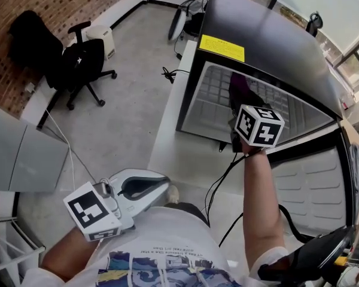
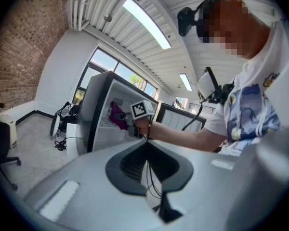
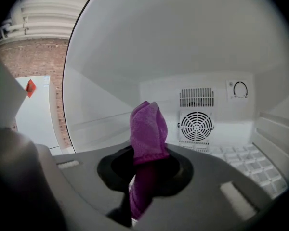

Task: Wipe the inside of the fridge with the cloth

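- We find the right gripper (image 1: 236, 105) at centre right of the head view. It reaches into the open fridge (image 1: 269, 37).
- Its jaws are clenched on the cloth (image 1: 239, 88), a purple bunch that sits inside the fridge opening.
- In the right gripper view, the cloth (image 3: 147, 129) rises from between the closed jaws of the right gripper (image 3: 145, 160). A tail of it hangs below them.
- The cloth is held in the air in front of the white back wall (image 3: 159, 95). We cannot tell whether it touches any inner surface.
- The back wall carries a fan grille (image 3: 196, 125) at centre right of the frame and a dial (image 3: 240, 89) at upper right.
- The left gripper (image 1: 161, 187) lies at lower left of the head view, close to the person's shirt (image 1: 167, 250) and well apart from the fridge.
- In the left gripper view, the jaws of the left gripper (image 2: 147, 143) are pressed together with nothing between them.
- That view also shows the fridge (image 2: 94, 109) at middle left, with the right gripper (image 2: 131, 124) and the cloth (image 2: 116, 115) inside it.
- The fridge door (image 1: 314, 184) stands open at lower right of the head view.
- A chair (image 1: 84, 64) stands at upper left.
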The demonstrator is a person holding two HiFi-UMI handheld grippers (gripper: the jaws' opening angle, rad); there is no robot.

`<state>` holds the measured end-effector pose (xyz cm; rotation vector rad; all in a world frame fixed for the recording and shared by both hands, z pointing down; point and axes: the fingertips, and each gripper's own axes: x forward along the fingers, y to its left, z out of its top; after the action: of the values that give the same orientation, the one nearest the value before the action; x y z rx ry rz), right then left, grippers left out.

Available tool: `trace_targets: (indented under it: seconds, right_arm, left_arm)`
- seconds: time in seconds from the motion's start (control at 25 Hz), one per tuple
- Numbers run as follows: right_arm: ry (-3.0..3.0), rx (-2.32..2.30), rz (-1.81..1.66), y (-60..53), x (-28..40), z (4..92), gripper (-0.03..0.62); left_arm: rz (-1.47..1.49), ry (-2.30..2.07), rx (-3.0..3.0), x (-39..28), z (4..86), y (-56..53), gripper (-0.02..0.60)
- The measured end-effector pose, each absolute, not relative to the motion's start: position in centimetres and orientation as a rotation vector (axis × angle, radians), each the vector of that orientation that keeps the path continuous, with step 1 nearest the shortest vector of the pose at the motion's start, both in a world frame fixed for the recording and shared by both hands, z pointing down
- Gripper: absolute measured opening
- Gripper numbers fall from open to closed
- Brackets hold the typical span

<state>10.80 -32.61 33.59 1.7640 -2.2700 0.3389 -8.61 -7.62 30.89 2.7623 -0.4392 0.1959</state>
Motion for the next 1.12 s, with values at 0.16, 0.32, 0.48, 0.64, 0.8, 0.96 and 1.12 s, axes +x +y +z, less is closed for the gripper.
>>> trace_targets:
  seconds: [0.16, 0.32, 0.48, 0.64, 0.8, 0.96, 1.12]
  right_arm:
    - [-2.297, 1.735, 0.346, -32.7, 8.7, 33.9, 0.054]
    - [-2.327, 1.721, 0.370, -32.9, 7.1, 33.9, 0.054]
    - [-2.373, 1.704, 0.406, -33.1, 5.4, 33.8, 0.054]
    - [-2.414, 1.688, 0.437, -32.8, 3.8, 33.8, 0.054]
    - [-2.479, 1.695, 0.510, -32.2, 3.1, 33.5, 0.054]
    - [-2.541, 1.683, 0.599, -31.4, 2.5, 33.3, 0.054]
    - [-2.585, 1.689, 0.606, -30.0, 2.4, 32.4, 0.054]
  left_arm:
    - [0.186, -0.475, 2.759, -9.9, 31.0, -7.1, 0.005]
    - [0.178, -0.513, 2.749, -11.2, 31.0, -6.8, 0.006]
    - [0.172, -0.548, 2.743, -12.3, 31.0, -6.2, 0.006]
    - [0.166, -0.575, 2.739, -13.4, 30.9, -5.6, 0.006]
    - [0.165, -0.603, 2.730, -14.4, 31.1, -4.9, 0.005]
    - [0.163, -0.615, 2.718, -15.5, 31.3, -4.2, 0.006]
    - [0.168, -0.593, 2.720, -15.7, 31.3, -3.4, 0.006]
